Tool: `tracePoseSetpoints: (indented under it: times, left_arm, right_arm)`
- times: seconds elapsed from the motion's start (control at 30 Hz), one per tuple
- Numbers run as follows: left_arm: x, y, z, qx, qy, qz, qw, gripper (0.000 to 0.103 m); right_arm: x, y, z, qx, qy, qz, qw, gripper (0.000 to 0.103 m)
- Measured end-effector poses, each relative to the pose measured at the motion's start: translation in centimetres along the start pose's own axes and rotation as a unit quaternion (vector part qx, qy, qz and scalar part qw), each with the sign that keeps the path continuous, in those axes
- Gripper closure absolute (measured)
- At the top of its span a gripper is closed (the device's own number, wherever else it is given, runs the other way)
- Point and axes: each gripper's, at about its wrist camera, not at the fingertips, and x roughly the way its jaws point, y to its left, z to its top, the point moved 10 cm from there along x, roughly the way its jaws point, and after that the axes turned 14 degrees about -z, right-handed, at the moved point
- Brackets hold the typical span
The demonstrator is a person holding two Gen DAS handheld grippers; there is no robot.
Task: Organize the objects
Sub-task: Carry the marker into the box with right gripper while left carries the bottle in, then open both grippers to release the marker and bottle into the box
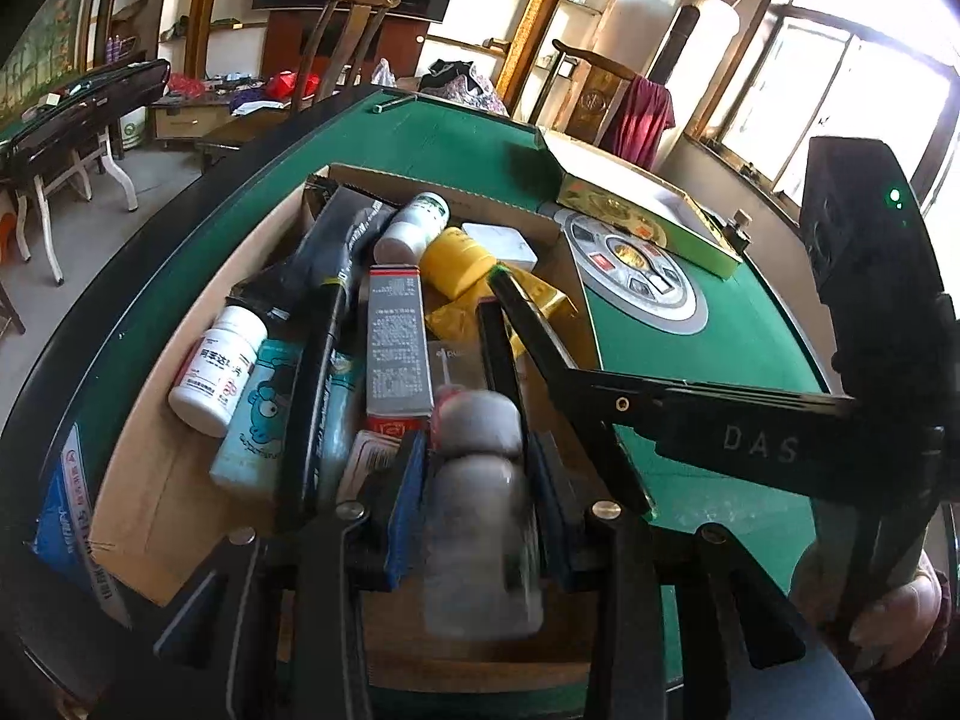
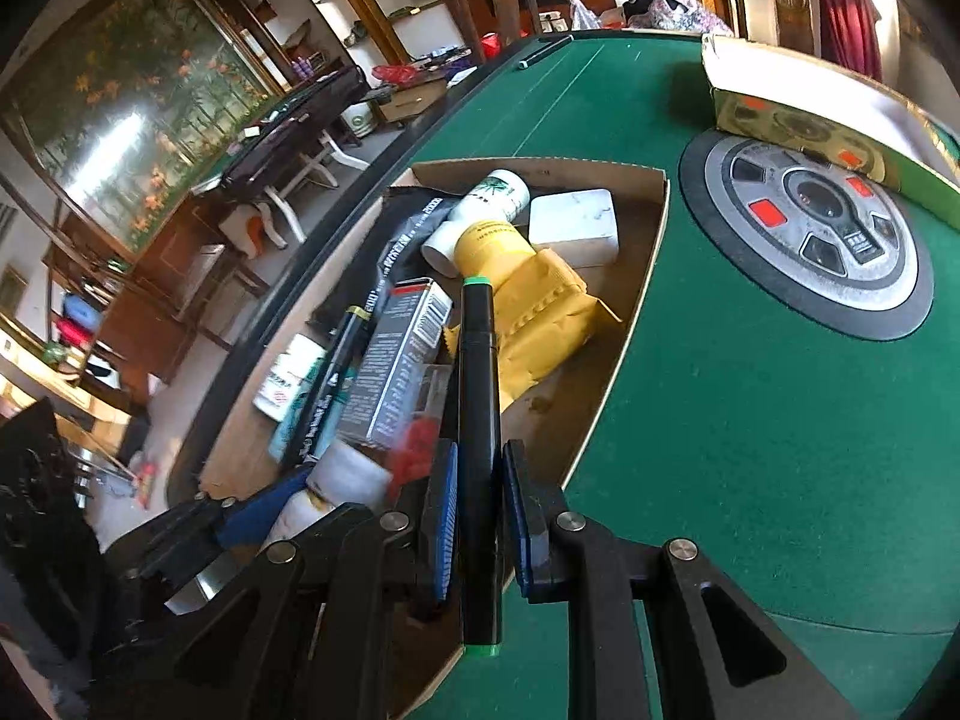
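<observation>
A cardboard tray (image 1: 150, 480) on the green table holds white pill bottles (image 1: 216, 369), a yellow bottle (image 1: 459, 261), a grey carton (image 1: 397, 342), a black pen (image 1: 318, 384) and yellow packets. My left gripper (image 1: 477, 504) is shut on a blurred grey-white bottle (image 1: 480, 516) low over the tray. My right gripper (image 2: 480, 516) is shut on a black marker with green ends (image 2: 479, 420), held over the tray's (image 2: 657, 222) right side. The right gripper and marker also show in the left wrist view (image 1: 528, 330). The left gripper's bottle shows in the right wrist view (image 2: 348, 480).
A round grey control panel (image 2: 810, 240) sits in the table's middle, with a gold box (image 2: 798, 114) behind it. A blue-white packet (image 1: 66, 510) lies left of the tray. A small rod (image 1: 393, 103) lies at the far edge. Chairs stand behind the table.
</observation>
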Motion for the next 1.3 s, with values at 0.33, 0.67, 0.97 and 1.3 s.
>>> tracePoseSetpoints:
  times: [0.33, 0.67, 0.97, 1.3]
  left_arm:
    - [-7.0, 1.6, 4.2, 0.034, -0.136, 0.114, 0.9835, 0.0]
    - [-12.4, 4.8, 6.5, -0.004, -0.181, 0.124, 0.9756, 0.0]
    - [-14.7, 8.7, 5.9, -0.049, -0.184, 0.237, 0.9528, 0.0]
    - [-13.5, 6.5, 4.6, -0.004, -0.169, 0.28, 0.9449, 0.0]
  right_arm:
    - [1.0, 0.5, 0.3, -0.008, 0.011, 0.009, 1.0, 0.046]
    - [-0.6, 3.2, 1.1, -0.027, -0.027, -0.001, 0.999, 0.024]
    - [-1.2, 3.6, 1.0, -0.032, -0.058, -0.03, 0.997, 0.022]
    - [-3.1, 4.7, 0.5, -0.068, -0.102, -0.066, 0.99, 0.017]
